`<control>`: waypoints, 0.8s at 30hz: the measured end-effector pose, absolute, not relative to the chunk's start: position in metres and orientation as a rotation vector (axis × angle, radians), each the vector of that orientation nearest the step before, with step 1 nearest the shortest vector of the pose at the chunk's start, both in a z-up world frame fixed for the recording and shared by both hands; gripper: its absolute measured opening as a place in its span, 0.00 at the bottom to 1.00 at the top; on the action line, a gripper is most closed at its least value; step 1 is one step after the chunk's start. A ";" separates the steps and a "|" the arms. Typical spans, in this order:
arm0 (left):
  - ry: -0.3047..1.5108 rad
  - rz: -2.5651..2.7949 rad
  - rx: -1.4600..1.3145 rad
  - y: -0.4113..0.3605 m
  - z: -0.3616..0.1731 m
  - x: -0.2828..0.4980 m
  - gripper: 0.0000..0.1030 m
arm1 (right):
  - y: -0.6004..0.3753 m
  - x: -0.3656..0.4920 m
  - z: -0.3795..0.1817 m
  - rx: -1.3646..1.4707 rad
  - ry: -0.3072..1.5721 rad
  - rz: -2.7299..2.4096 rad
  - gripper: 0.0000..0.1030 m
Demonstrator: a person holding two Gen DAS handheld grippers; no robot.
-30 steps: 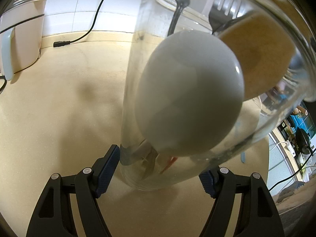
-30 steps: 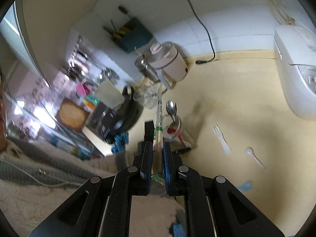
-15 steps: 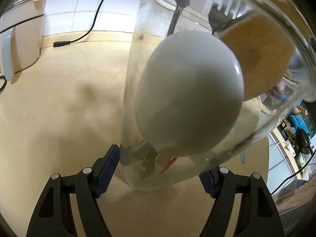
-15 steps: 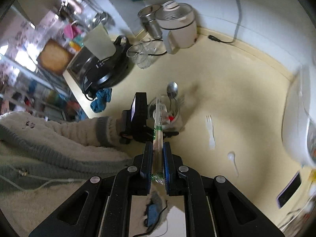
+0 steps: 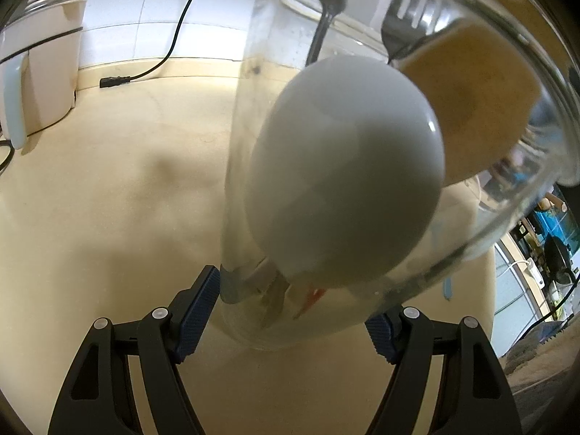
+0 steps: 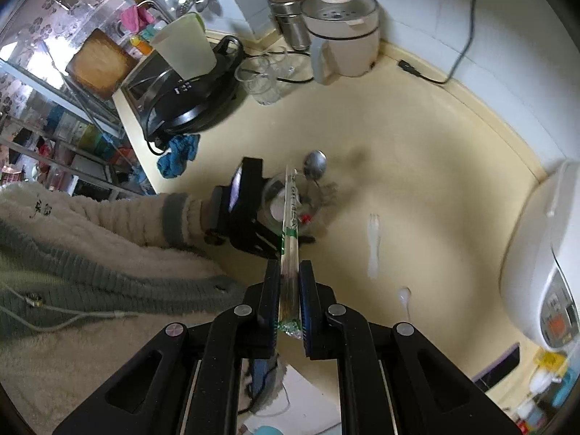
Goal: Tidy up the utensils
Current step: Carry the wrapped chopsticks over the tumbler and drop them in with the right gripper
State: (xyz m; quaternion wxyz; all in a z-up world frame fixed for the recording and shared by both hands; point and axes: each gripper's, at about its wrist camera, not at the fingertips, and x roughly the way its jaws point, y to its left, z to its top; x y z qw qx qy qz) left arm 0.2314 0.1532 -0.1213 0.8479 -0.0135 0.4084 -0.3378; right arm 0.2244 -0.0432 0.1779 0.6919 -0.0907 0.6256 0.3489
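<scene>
Counter (image 6: 417, 166) of pale yellow stone under white wall tiles, with appliances along its edges and a jar (image 5: 253, 188) near the middle.

Rice cooker (image 6: 540, 253) stands at the right edge, a black cooker (image 6: 188, 101) with a pale tub on it at the left, a cream pot (image 6: 344, 36) and steel canister (image 6: 293, 18) at the back wall, empty glasses (image 6: 264, 76) before them, a blue cloth (image 6: 177, 156) near the black cooker. Left gripper (image 5: 290, 308) pinches the jar at its base; spoons (image 5: 344, 195) and a fork stand inside. Right gripper (image 6: 289, 290) is pressed together on wrapped chopsticks (image 6: 290, 224), whose tip lies over the jar's mouth. A white fork (image 6: 373, 243) and white spoon (image 6: 404, 297) lie loose on the counter, right of the jar.
</scene>
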 end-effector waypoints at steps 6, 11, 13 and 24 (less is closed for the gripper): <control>0.867 -0.709 -0.022 0.154 -0.121 0.229 0.76 | -0.024 0.223 0.184 -0.344 1.431 0.815 0.10; 0.869 -0.711 -0.022 0.154 -0.121 0.229 0.76 | -0.020 0.224 0.191 -0.433 1.464 0.793 0.10; 0.868 -0.711 -0.029 0.154 -0.121 0.229 0.76 | -0.020 0.224 0.190 -0.442 1.475 0.786 0.10; 0.869 -0.712 -0.033 0.154 -0.122 0.230 0.76 | 0.059 0.269 0.183 -0.550 1.375 0.861 0.10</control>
